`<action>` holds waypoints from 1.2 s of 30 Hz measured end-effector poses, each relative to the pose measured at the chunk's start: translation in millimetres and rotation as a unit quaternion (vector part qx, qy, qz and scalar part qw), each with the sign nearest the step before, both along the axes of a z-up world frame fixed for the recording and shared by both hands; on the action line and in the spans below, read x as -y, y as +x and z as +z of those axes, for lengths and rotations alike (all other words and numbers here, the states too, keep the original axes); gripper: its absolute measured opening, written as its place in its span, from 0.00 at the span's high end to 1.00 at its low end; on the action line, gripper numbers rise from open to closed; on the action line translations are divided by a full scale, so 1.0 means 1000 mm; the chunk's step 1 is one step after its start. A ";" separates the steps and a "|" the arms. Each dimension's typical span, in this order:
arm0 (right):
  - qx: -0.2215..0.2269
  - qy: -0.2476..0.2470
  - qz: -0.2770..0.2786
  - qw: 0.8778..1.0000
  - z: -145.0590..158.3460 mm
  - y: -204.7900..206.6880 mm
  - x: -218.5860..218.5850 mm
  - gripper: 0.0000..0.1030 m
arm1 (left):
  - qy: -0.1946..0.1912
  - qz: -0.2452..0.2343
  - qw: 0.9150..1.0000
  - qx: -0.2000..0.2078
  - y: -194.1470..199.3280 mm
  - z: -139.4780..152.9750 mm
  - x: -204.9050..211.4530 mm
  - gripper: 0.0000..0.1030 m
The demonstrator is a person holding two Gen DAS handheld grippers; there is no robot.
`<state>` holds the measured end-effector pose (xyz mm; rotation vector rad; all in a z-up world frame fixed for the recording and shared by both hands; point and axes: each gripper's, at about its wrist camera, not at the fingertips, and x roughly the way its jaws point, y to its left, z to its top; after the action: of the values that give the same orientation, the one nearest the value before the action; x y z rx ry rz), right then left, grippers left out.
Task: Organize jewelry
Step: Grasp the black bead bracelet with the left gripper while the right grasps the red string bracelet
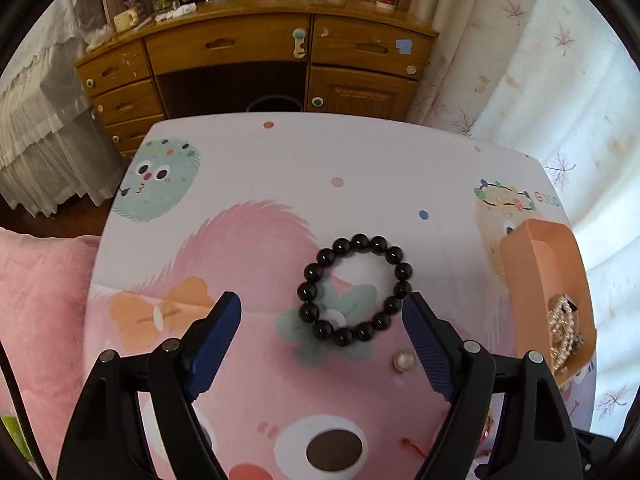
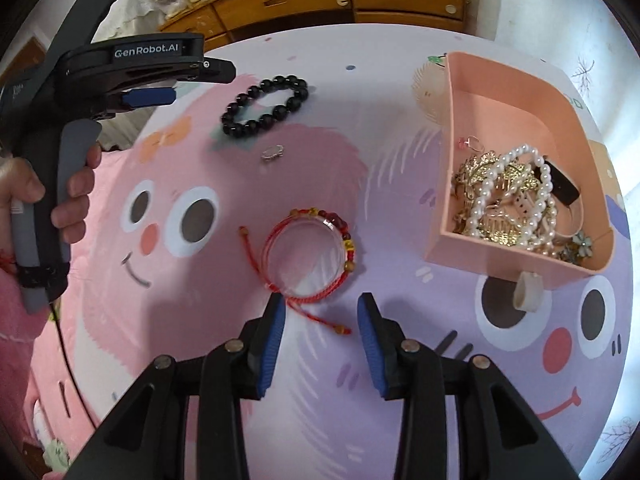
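A black bead bracelet (image 1: 355,290) lies flat on the cartoon tablecloth (image 1: 280,184); it also shows in the right wrist view (image 2: 266,105). My left gripper (image 1: 322,312) is open and empty, its fingers on either side of the bracelet's near half. A small pearl ring (image 1: 404,360) lies just behind the bracelet. A red string bracelet (image 2: 308,254) with a clear bangle lies just ahead of my right gripper (image 2: 321,306), which is open and empty. A pink tray (image 2: 454,168) at the right holds pearl strands, gold clips and other pieces.
A white ring-shaped piece (image 2: 529,291) stands on the cloth by the tray's near wall. The left gripper's body (image 2: 132,68) and the hand holding it fill the left of the right wrist view. A wooden desk (image 1: 256,60) stands beyond the table, curtains to the right.
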<state>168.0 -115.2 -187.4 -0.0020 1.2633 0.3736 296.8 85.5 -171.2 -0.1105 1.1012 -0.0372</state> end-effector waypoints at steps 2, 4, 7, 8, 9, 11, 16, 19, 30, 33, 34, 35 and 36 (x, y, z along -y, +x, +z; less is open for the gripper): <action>0.009 -0.015 -0.021 1.000 -0.005 0.003 -0.001 0.64 | 0.007 0.000 1.000 -0.006 0.006 -0.008 0.001 0.22; 0.018 -0.017 -0.038 0.999 -0.006 0.006 -0.001 0.64 | 0.014 -0.003 1.000 -0.006 0.011 -0.015 0.003 0.32; 0.031 -0.017 -0.049 0.998 -0.005 0.011 -0.002 0.64 | 0.019 -0.008 1.000 -0.007 0.016 -0.026 0.006 0.41; 0.036 -0.022 -0.049 0.998 -0.005 0.013 -0.005 0.64 | 0.024 -0.007 1.000 -0.010 0.018 -0.030 0.007 0.47; 0.041 -0.028 -0.046 0.998 -0.005 0.014 -0.007 0.64 | 0.029 -0.006 0.999 -0.013 0.020 -0.033 0.007 0.54; 0.046 -0.034 -0.037 0.998 -0.005 0.017 -0.012 0.64 | 0.029 -0.004 0.999 -0.017 0.021 -0.038 0.005 0.63; 0.045 -0.049 -0.022 0.998 -0.012 0.022 -0.022 0.85 | 0.027 -0.006 0.999 -0.027 0.023 -0.050 0.003 0.68; 0.049 -0.046 -0.032 0.997 -0.014 0.023 -0.021 0.89 | 0.038 -0.013 0.999 -0.018 0.022 -0.052 0.005 0.68; 0.067 -0.030 -0.013 0.997 -0.007 0.018 -0.020 0.90 | 0.040 -0.017 0.999 0.030 0.003 -0.043 0.009 0.88; 0.077 -0.020 -0.004 0.997 0.003 0.013 -0.018 0.90 | 0.037 -0.013 0.998 0.050 -0.002 -0.033 0.008 0.88; 0.081 -0.019 -0.002 0.997 0.006 0.012 -0.019 0.90 | 0.036 -0.010 0.998 0.055 -0.003 -0.030 0.008 0.88; 0.086 -0.017 0.002 0.996 0.010 0.011 -0.020 0.90 | 0.035 -0.006 0.998 0.059 -0.005 -0.026 0.008 0.88; 0.092 -0.014 0.007 0.996 0.014 0.010 -0.020 0.90 | 0.033 -0.004 0.997 0.066 -0.006 -0.021 0.008 0.88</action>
<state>177.8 -95.0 -173.2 -0.0674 1.0872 0.3585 290.4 77.7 -191.8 -0.0441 0.9700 -0.0142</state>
